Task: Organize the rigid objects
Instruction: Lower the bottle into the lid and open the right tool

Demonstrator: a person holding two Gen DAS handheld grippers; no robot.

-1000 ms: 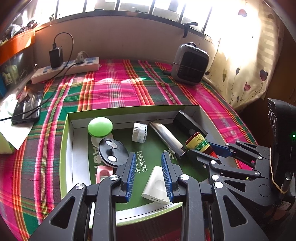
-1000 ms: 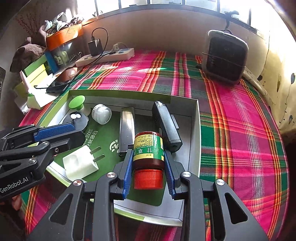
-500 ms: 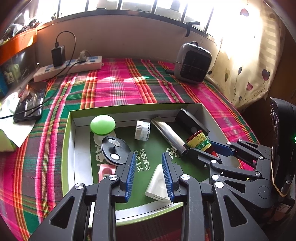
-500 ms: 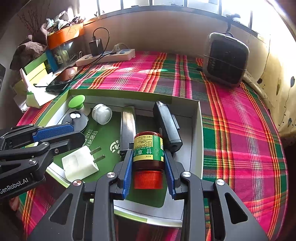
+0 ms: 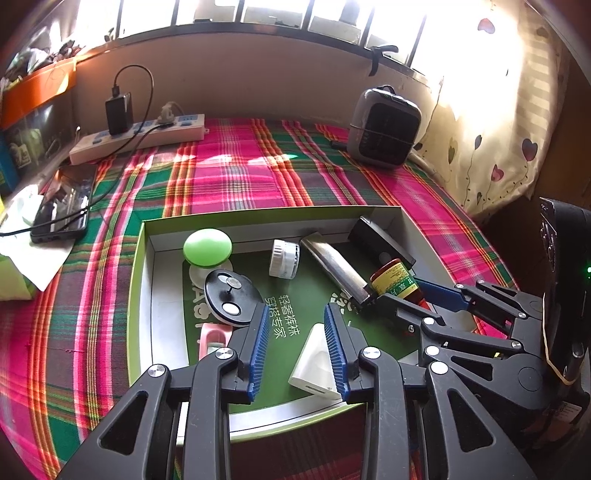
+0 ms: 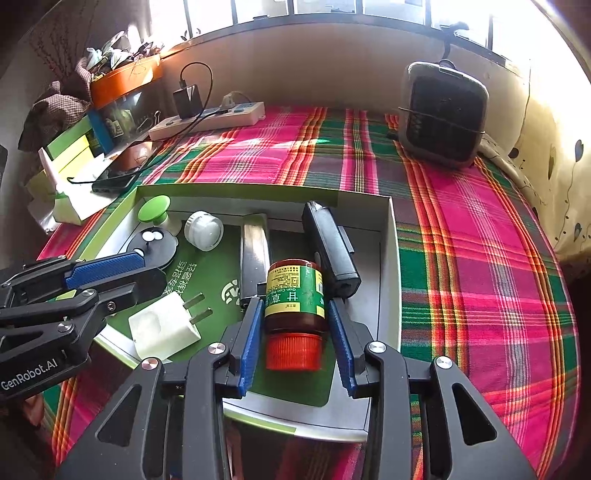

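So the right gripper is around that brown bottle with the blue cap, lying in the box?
Not quite: the cap is red, not blue, as the right wrist view shows. The right gripper does sit around the brown bottle, which lies on its side in the box.

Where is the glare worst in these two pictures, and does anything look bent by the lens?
Left wrist view: the window and curtain at top right are blown out, and sun patches fall on the plaid cloth. Right wrist view: the window strip is washed white too, and the box edges bow outward, with dark corners in both views.
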